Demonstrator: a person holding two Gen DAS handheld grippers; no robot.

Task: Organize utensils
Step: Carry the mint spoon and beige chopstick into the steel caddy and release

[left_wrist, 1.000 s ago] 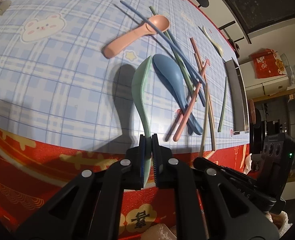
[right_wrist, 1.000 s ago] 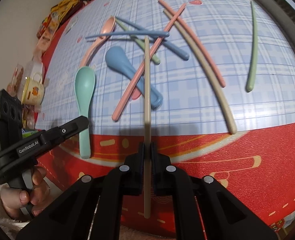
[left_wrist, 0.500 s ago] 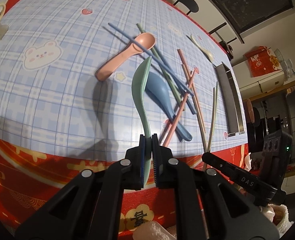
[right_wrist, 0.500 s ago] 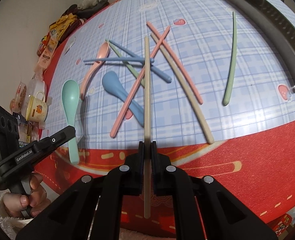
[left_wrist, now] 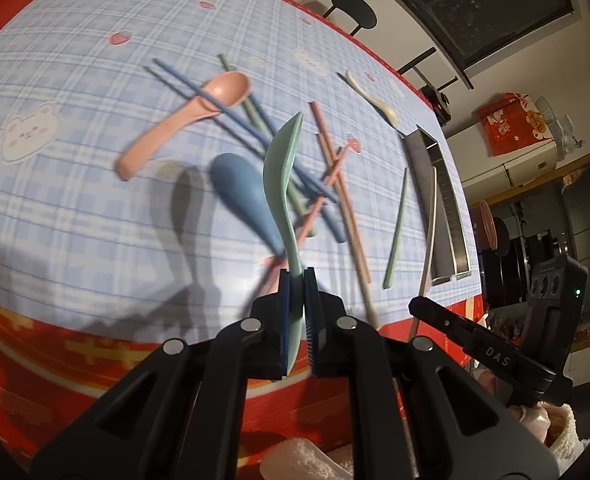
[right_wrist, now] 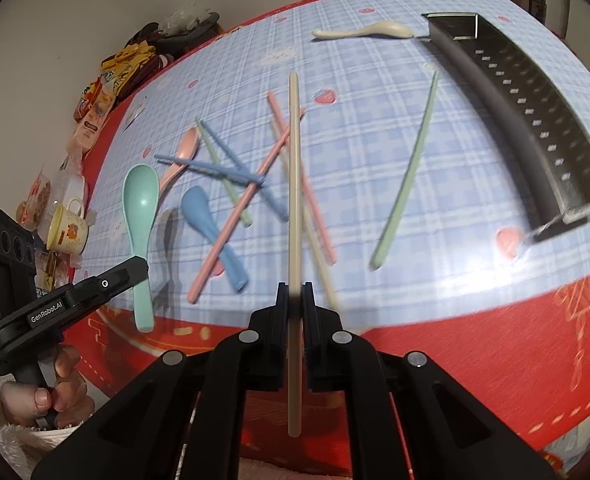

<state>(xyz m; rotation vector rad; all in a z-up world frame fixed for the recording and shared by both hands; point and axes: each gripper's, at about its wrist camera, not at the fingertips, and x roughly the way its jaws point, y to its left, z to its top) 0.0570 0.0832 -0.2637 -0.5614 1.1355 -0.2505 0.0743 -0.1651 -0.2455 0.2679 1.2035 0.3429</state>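
Note:
My left gripper (left_wrist: pixel 296 280) is shut on the handle of a mint green spoon (left_wrist: pixel 281 184) and holds it above the table; the spoon also shows in the right wrist view (right_wrist: pixel 139 216). My right gripper (right_wrist: pixel 293 292) is shut on a beige chopstick (right_wrist: pixel 293 184), lifted over the table's front edge. A pink spoon (left_wrist: pixel 183 120), a blue spoon (left_wrist: pixel 243 196), a cream spoon (right_wrist: pixel 361 31) and several blue, pink, green and beige chopsticks (right_wrist: pixel 235 176) lie crossed on the blue checked tablecloth. A grey metal utensil tray (right_wrist: pixel 531 120) lies at the right.
A lone green chopstick (right_wrist: pixel 407 176) lies beside the tray. A yellow mug (right_wrist: pixel 69 230) and snack packets (right_wrist: pixel 95 108) stand at the table's left edge. A chair (left_wrist: pixel 353 12) stands behind the table. The red tablecloth border (right_wrist: pixel 495 340) hangs at the front.
Both grippers have risen and pulled back from the table with their utensils; more of the table and the whole tray now show. The green spoon has swung rightward over the pile.

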